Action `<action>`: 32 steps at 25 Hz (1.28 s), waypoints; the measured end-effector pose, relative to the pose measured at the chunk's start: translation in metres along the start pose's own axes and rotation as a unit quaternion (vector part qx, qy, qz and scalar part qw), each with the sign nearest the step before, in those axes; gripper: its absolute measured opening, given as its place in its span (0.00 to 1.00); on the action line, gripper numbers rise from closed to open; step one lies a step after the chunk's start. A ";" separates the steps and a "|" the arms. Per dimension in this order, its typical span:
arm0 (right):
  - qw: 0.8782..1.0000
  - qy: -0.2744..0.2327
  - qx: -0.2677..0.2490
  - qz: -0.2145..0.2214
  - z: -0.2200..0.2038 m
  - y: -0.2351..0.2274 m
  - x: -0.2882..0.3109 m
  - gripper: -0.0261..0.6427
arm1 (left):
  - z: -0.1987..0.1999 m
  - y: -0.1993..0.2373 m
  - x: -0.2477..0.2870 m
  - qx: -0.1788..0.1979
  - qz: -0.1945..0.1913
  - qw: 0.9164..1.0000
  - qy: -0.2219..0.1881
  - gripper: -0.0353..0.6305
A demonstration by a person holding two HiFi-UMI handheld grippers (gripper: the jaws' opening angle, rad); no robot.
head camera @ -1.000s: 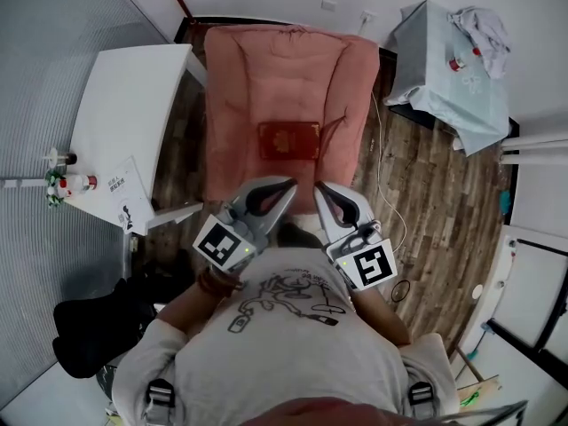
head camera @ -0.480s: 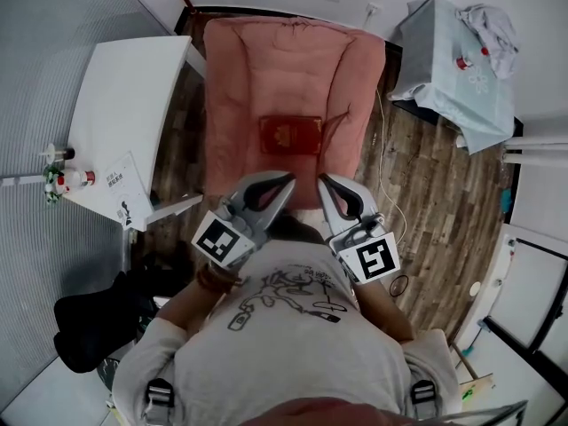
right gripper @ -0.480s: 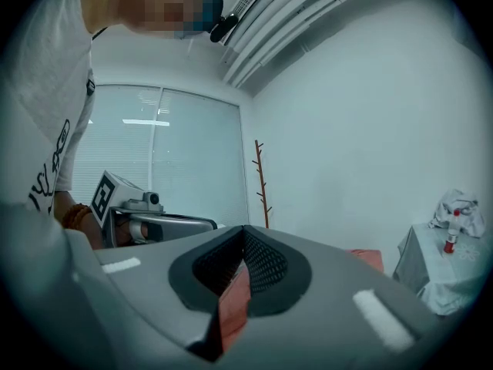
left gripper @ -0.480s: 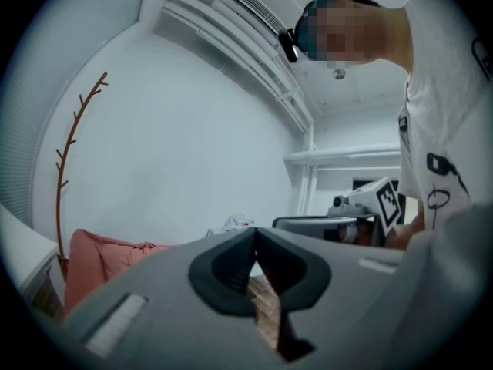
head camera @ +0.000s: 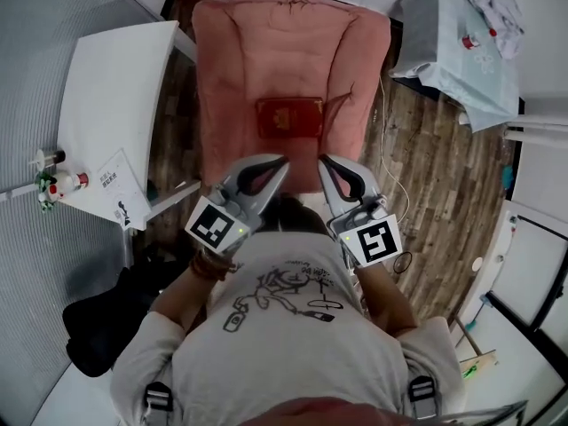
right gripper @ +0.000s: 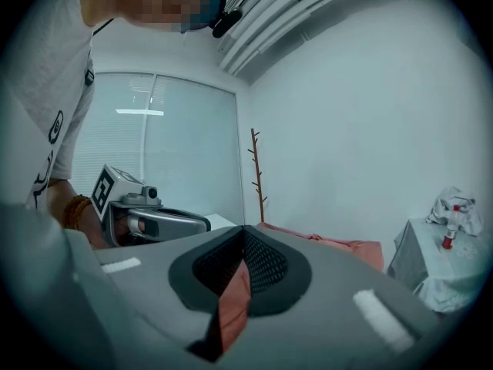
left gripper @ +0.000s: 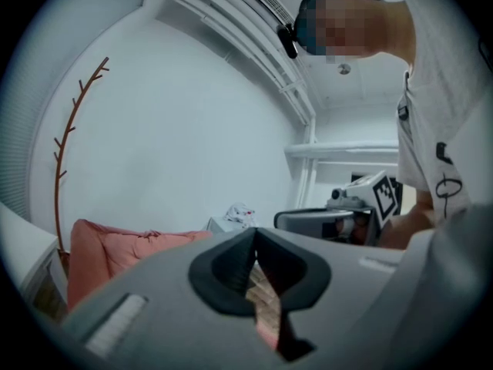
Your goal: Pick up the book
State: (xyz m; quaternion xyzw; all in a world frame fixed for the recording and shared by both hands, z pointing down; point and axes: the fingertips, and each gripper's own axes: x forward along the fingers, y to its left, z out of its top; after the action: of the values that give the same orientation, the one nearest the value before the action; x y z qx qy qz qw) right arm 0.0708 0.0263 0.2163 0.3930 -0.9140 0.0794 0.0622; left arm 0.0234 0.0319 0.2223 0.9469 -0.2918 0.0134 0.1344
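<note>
I log a light grey short-sleeved T-shirt (head camera: 293,353) with a black line drawing (head camera: 286,295) on the chest. There's a brownish bracelet (head camera: 206,264) at the left wrist. Dark straps (head camera: 158,396) with grey buckles go over both shoulders (one buckle per side). Left gripper (head camera: 281,160) and right gripper (head camera: 321,160) match: smooth grey shells, black ribbed pads (left gripper: 229,272), and each carries a white cube (head camera: 216,225) of black square markers.

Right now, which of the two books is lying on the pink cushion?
The dark red book, lying flat in the middle of the pink cushion. The other, a white book, lies near the corner of the white table at the left.
</note>
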 end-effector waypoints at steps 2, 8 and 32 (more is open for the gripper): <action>1.000 0.009 0.005 -0.005 -0.012 -0.007 0.009 0.05 | -0.011 0.014 0.000 0.000 0.005 1.000 0.011 0.06; 0.999 0.039 0.019 -0.023 -0.061 -0.030 0.031 0.05 | -0.061 0.056 0.009 -0.005 0.013 0.999 0.040 0.11; 0.975 0.195 0.076 -0.076 -0.349 -0.132 0.121 0.28 | -0.329 0.220 0.039 -0.100 0.059 0.982 0.150 0.37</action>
State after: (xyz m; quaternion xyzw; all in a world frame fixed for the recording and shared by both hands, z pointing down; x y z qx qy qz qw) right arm 0.1023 -0.0808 0.5925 0.4419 -0.8431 0.2185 0.2150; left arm -0.0492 -0.0772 0.5978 0.8970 -0.3237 0.1339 0.2695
